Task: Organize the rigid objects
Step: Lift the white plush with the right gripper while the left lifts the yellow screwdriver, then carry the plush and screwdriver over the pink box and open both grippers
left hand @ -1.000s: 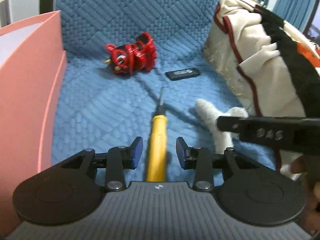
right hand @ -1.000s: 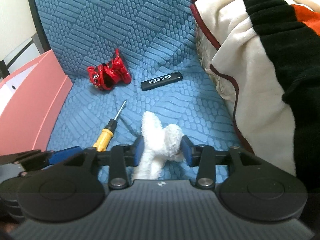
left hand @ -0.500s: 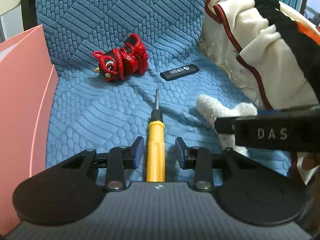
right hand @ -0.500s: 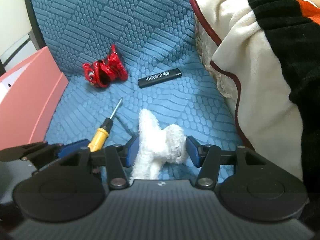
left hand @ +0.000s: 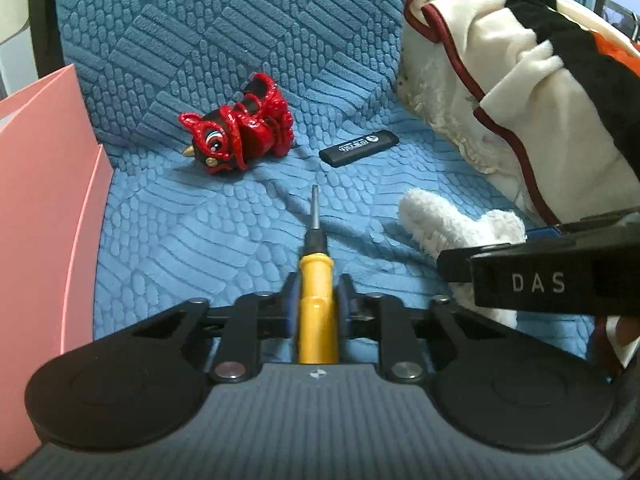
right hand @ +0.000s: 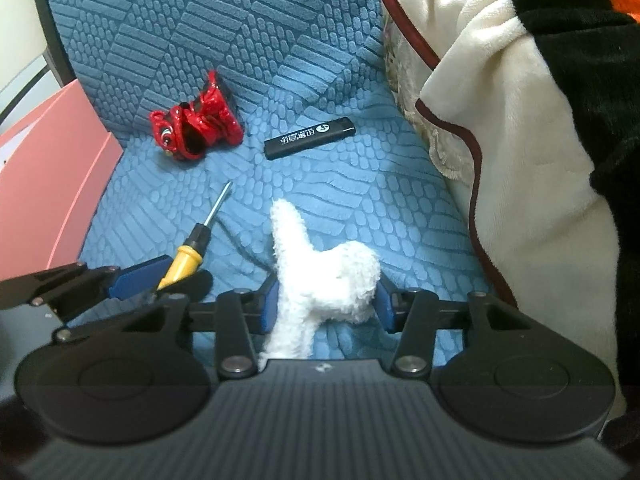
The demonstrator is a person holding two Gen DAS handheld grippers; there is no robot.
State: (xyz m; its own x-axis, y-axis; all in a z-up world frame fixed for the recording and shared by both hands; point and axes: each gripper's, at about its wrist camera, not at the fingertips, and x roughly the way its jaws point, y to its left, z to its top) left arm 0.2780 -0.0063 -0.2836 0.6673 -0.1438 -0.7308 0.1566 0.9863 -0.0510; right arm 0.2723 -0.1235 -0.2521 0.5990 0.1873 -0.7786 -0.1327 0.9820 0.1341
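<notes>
My left gripper (left hand: 317,300) is shut on the yellow handle of a screwdriver (left hand: 316,280) that lies on the blue seat cushion, its tip pointing away. It also shows in the right wrist view (right hand: 188,256). My right gripper (right hand: 324,304) is open, its blue pads on either side of a white fluffy plush piece (right hand: 320,276), also visible in the left wrist view (left hand: 452,228). A red lion figurine (left hand: 240,136) and a black lighter (left hand: 359,147) lie farther back on the cushion.
A pink box (left hand: 44,216) stands at the left edge of the seat. A cream, black and orange blanket (left hand: 540,92) is piled along the right side. The blue quilted backrest (left hand: 224,20) rises behind the objects.
My left gripper's jaws have closed onto the screwdriver handle. My right gripper's jaws have spread wider around the white plush piece.
</notes>
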